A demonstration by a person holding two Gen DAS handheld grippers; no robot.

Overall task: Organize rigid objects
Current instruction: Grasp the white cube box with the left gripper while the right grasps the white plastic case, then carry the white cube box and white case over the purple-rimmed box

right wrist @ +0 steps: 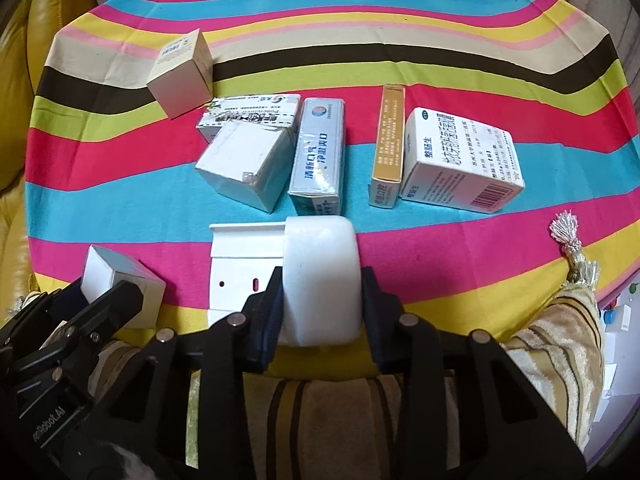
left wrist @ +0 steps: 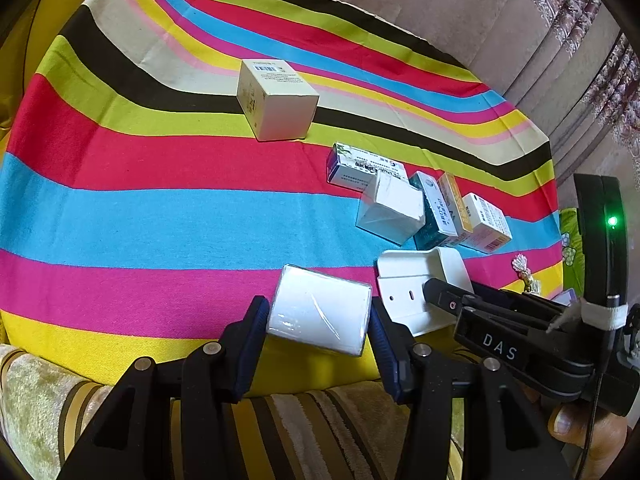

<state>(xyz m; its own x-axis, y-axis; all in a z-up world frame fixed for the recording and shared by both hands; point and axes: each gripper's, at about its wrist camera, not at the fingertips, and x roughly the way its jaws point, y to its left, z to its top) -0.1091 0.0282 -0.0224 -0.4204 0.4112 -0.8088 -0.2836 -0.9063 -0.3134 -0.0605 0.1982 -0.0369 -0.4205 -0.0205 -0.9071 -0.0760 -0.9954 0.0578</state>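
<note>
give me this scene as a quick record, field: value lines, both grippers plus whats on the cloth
left gripper: shut on a white box
right gripper: shut on the rounded white plastic holder
surface: striped cloth
loose cluster: white carton, teal box, orange box, barcode medicine box, green-print box
set apart: cream cube box, far left
right edge: tasselled cushion

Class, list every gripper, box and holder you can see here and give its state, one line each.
Left gripper: shut on a white box.
Right gripper: shut on the cup of a white holder.
Cream cube box: standing alone, closed.
Teal box: lying flat, closed.
Orange box: on its narrow side.
Barcode box: lying flat, closed.
</note>
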